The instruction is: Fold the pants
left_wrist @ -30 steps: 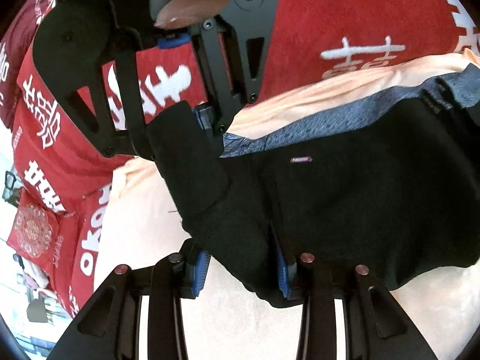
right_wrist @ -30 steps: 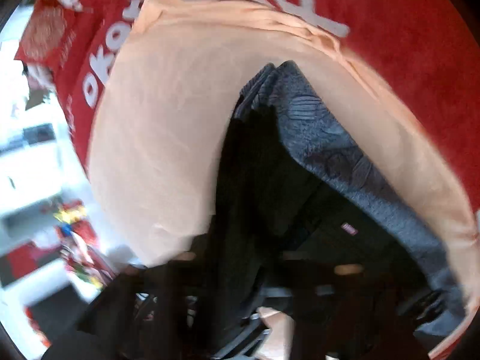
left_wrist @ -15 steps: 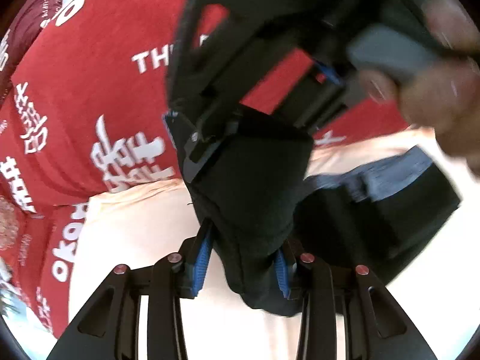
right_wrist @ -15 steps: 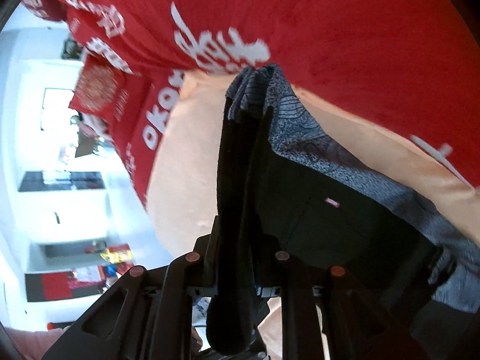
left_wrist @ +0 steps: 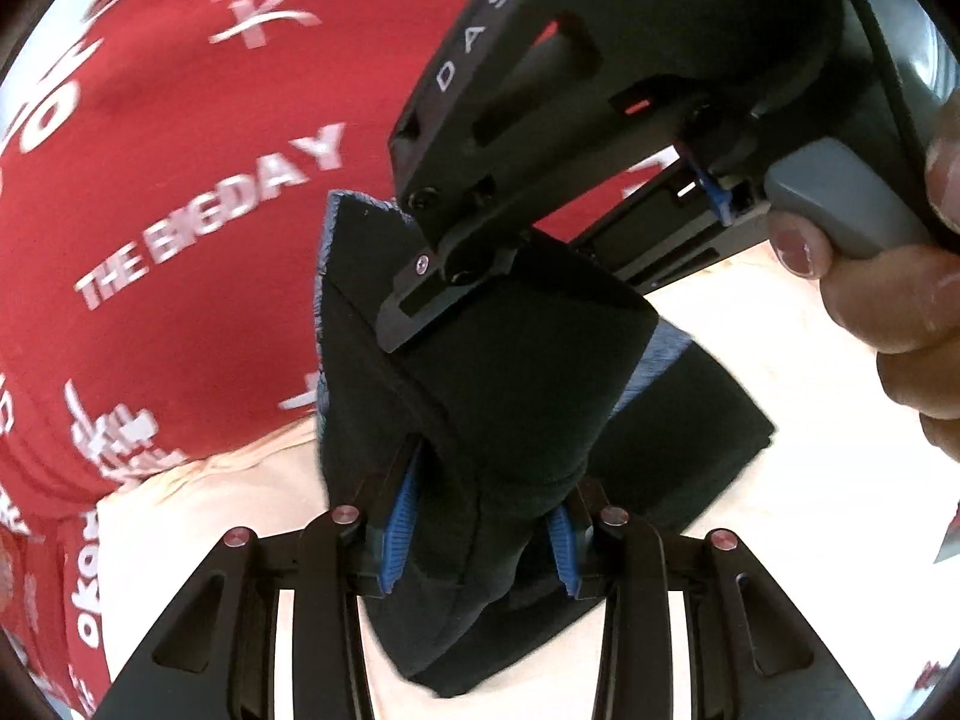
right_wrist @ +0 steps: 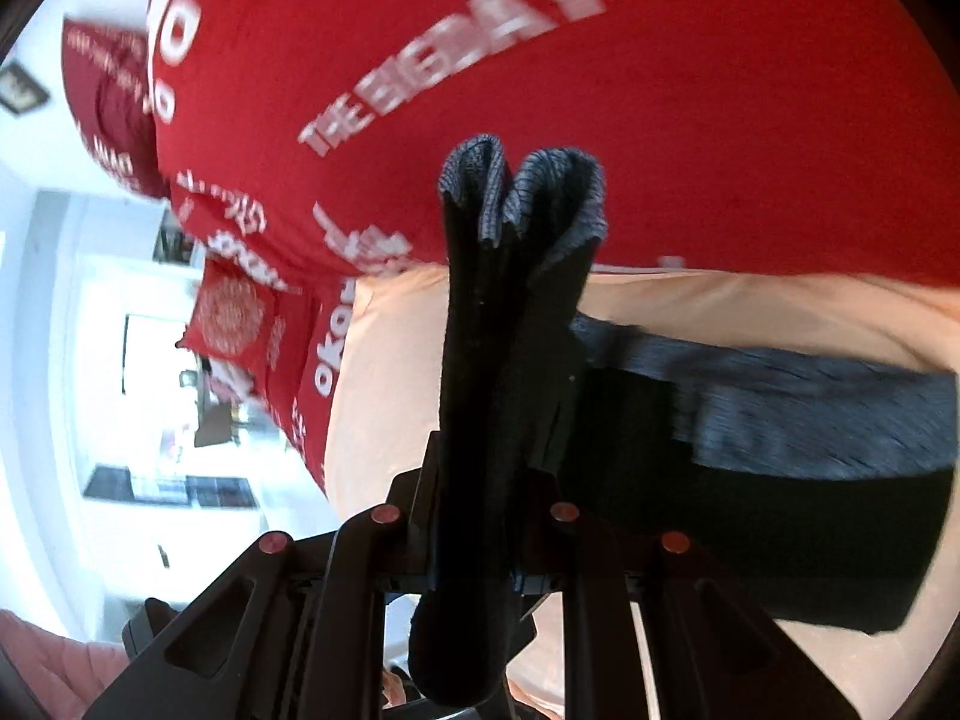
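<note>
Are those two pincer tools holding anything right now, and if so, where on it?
Yes. Both grip the black pants: the left gripper clamps a bunched black fold, and the right gripper pinches a gathered edge beside the grey waistband.

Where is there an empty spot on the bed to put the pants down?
Bare peach sheet lies left of the pants, up to the red cover, and more lies below their black part at lower right. The middle is crowded: both tongs, left and right, grip bunched pants there.

Close wrist views, shared pants (left_wrist: pixel 510 396)
</note>
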`<state>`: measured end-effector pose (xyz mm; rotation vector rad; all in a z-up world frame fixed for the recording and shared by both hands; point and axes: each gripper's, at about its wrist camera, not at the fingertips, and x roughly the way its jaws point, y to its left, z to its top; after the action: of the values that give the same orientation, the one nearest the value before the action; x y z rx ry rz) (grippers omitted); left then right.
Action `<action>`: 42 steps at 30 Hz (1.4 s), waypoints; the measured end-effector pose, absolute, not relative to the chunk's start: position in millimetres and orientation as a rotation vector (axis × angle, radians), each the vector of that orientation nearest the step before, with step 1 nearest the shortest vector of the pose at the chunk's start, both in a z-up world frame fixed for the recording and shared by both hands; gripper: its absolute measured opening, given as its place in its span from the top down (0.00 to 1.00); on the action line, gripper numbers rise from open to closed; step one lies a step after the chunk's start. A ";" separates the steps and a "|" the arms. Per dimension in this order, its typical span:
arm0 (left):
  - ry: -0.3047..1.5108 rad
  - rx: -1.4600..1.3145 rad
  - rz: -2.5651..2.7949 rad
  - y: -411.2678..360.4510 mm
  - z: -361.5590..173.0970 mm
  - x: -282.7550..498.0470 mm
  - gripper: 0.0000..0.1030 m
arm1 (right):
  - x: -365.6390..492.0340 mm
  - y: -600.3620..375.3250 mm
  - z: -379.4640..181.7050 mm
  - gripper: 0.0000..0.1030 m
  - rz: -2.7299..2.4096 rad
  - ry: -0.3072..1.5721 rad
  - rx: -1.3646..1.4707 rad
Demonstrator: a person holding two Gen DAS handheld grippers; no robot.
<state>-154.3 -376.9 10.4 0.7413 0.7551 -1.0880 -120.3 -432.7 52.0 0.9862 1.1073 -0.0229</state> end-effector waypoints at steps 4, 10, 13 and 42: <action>0.756 0.814 -1.111 -401.7 -7.5 -188.6 0.63 | -167.4 -462.7 47.9 0.83 -0.063 1.065 1.027; 0.793 0.892 -1.123 -430.6 -42.3 -220.0 0.63 | -230.5 -500.3 22.7 0.83 -0.119 1.046 1.085; 0.807 0.932 -1.123 -439.3 -61.1 -231.5 0.63 | -252.5 -516.3 6.6 0.83 -0.145 1.039 1.111; 1.248 0.607 -0.983 -390.5 -97.6 -94.3 0.34 | -308.6 -517.0 -64.0 0.90 -0.319 1.068 1.264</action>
<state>-94.3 -390.5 -97.6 0.6071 1.2478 -0.9831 -308.6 -517.0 -64.0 1.2638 1.0676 -0.3191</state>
